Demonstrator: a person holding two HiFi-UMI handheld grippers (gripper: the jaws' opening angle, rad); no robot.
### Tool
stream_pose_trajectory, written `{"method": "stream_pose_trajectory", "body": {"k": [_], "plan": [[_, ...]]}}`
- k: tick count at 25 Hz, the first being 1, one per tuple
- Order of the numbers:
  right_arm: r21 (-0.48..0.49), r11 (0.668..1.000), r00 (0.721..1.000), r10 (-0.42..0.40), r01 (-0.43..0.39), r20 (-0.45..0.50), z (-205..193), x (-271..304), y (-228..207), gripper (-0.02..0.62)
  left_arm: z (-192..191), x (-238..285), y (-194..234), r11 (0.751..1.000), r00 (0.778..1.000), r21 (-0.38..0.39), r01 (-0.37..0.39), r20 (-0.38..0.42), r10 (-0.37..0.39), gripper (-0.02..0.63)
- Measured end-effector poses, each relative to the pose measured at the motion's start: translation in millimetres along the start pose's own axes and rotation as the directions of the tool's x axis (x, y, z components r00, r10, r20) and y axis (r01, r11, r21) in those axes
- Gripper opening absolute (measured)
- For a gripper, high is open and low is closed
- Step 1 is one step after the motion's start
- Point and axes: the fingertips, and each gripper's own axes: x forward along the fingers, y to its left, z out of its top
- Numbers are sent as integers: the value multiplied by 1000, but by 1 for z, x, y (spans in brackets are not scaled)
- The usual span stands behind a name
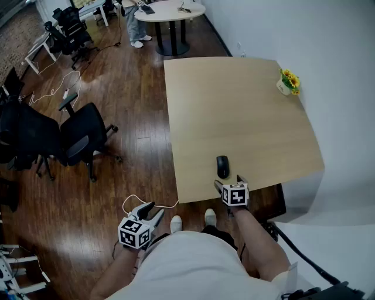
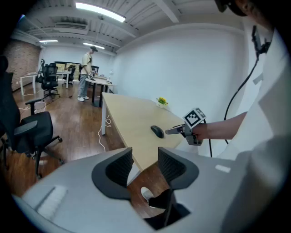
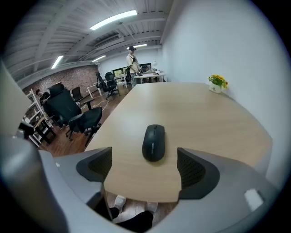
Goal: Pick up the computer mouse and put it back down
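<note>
A black computer mouse [image 1: 222, 166] lies on the light wooden table [image 1: 234, 117] near its front edge. In the right gripper view the mouse [image 3: 153, 142] rests just ahead of my right gripper [image 3: 144, 164], whose jaws stand wide apart with nothing between them. From the head view, my right gripper [image 1: 228, 183] hovers at the table's front edge, just short of the mouse. My left gripper [image 1: 149, 211] hangs off the table over the wooden floor, to the left. Its jaws are parted and empty [image 2: 142, 164]. The left gripper view also shows the mouse [image 2: 157, 131] and the right gripper [image 2: 175, 131].
A small pot of yellow flowers [image 1: 288, 82] stands at the table's far right edge. A black office chair [image 1: 82, 137] is on the floor to the left. A white cable [image 1: 149, 202] runs on the floor by the table's front corner. A round table [image 1: 170, 12] stands at the back.
</note>
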Motion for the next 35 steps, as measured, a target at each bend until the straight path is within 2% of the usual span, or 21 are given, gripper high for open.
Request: {"method": "stream_pose_trajectory", "body": {"k": [5,8,12,15,17,26,30,35], "plan": [[36,999,999,-19,20,-47,16,58,-33,454,3,2,-5,995,997,-64,-74,6,74,160],[22,999,996,-34,36,-80,18,85,-42,454,3,-5,-6,987,992,-99,-125,13,127,160],[9,996,988,-86,88,-129,15,97,-50,400,-8,-15,-5,974,984,-145,-175,8,178,160],[-18,997,992,-77,76,-98,20,99,-45,379,-15,-16,-2,966,980,-170,-196,3,199,160],[-43,997,994,-63,59,-91,23,102,-41,304,-15,-11,-1,965,980,-175,-196,2,199,160],[-55,998,995,-36,31,-95,25,81,-52,296,16,10,-9,984,990,-112,-137,24,140,160],[-44,999,999,12,-13,-31,44,46,-50,296,31,16,-11,989,991,-90,-118,55,123,160],[-41,996,995,85,-83,54,67,-28,-36,295,46,20,-21,996,994,-50,-80,72,84,160]]}}
